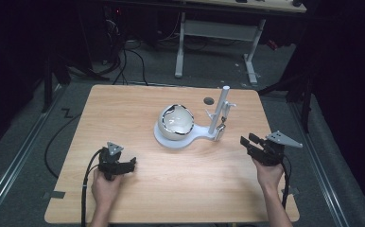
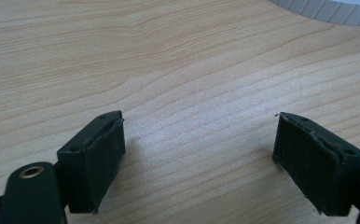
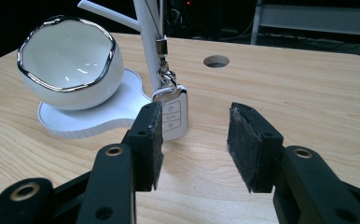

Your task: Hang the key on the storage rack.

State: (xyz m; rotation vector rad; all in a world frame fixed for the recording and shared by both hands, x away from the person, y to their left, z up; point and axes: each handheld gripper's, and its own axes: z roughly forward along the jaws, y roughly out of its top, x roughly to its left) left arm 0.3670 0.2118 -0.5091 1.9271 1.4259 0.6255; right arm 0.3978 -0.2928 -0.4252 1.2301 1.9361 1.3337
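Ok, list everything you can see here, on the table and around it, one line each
table: one, light wood, middle of the high view, round hole near its far edge
stand: one, white, flat base with an upright branched post, centre of the table
bowl: one, white with a silver rim, egg-shaped, on the stand's base
key fob: one, white and silver, hanging by a clip from the post
second table: one, white frame, across the floor behind
cables: several, black, on the grey floor at the far left
left gripper: one, black, open, near left of the table
right gripper: one, black, open, near right, aimed at the fob
hands: two, one holding each gripper
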